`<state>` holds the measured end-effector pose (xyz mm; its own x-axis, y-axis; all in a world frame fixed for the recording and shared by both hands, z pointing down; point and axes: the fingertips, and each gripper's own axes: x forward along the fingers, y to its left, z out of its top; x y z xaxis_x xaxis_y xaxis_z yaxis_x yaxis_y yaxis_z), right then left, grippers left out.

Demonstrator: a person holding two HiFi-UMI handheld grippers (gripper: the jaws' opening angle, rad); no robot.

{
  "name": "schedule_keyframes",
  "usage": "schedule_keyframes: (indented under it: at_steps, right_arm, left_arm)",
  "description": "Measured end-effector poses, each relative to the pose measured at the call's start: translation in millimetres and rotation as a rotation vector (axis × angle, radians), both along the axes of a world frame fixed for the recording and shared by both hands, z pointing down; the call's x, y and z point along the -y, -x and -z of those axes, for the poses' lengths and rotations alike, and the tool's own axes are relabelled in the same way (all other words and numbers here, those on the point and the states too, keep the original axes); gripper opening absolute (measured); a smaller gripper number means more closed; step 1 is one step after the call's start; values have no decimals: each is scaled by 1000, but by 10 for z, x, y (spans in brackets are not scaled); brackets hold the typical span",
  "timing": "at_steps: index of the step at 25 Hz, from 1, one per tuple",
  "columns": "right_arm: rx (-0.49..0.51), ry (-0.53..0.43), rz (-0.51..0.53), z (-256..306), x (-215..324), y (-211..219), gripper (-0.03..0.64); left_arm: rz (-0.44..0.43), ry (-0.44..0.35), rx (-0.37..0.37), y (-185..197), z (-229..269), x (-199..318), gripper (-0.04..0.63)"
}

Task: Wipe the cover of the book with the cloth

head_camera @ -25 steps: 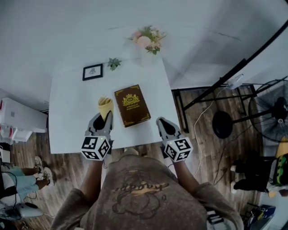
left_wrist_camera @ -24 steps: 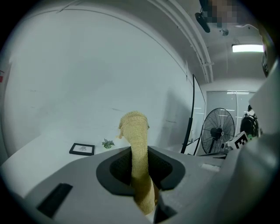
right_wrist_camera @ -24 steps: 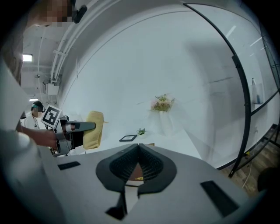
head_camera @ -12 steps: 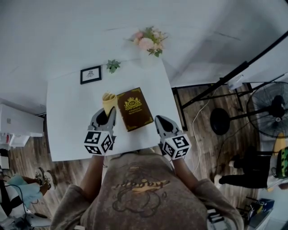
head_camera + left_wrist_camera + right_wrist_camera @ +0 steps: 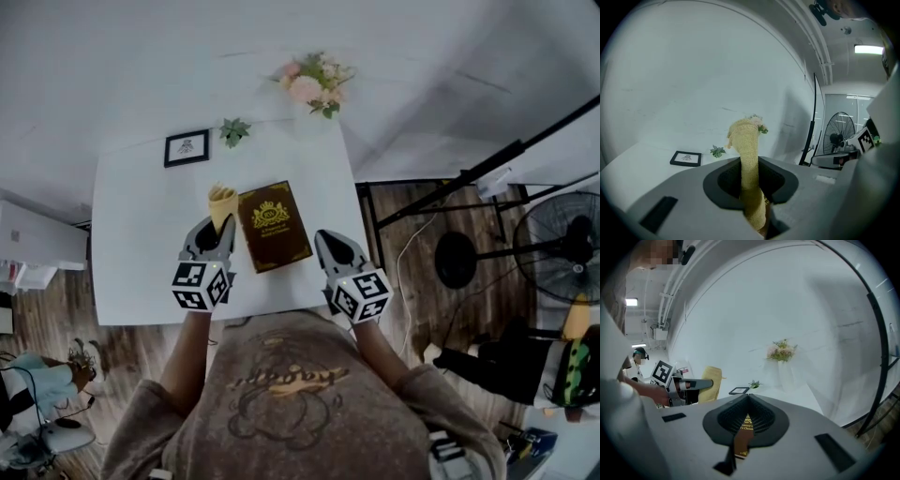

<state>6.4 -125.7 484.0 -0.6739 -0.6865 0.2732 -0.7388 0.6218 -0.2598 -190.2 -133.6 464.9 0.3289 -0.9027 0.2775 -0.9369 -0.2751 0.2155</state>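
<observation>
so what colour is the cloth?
Pale yellow; the cloth shows best in the left gripper view.

You work in a staged studio: a white backdrop beyond your right tool, a fan and boom stand to its right.

Head camera looks steeply down on the worktop; cameras behind my jaws face forward, sharing its flowers.
</observation>
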Motion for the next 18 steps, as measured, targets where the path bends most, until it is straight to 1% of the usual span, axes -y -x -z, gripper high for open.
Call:
schedule_keyframes:
  at_steps: [3, 8, 14, 18]
  right_arm:
    - [3, -7, 22, 1, 45, 21, 5]
    - [16, -16, 24, 14, 138, -7, 5]
    - [18, -7, -9, -22, 199, -167, 5]
    - [18, 0, -34, -37, 214, -267, 5]
  left_arm:
    - [12, 5, 27, 69, -71, 102, 61]
    - [38, 43, 19, 197, -295, 353, 61]
    - [8, 75, 102, 220, -590, 682, 61]
    - [-25, 120, 171, 221, -851, 859, 61]
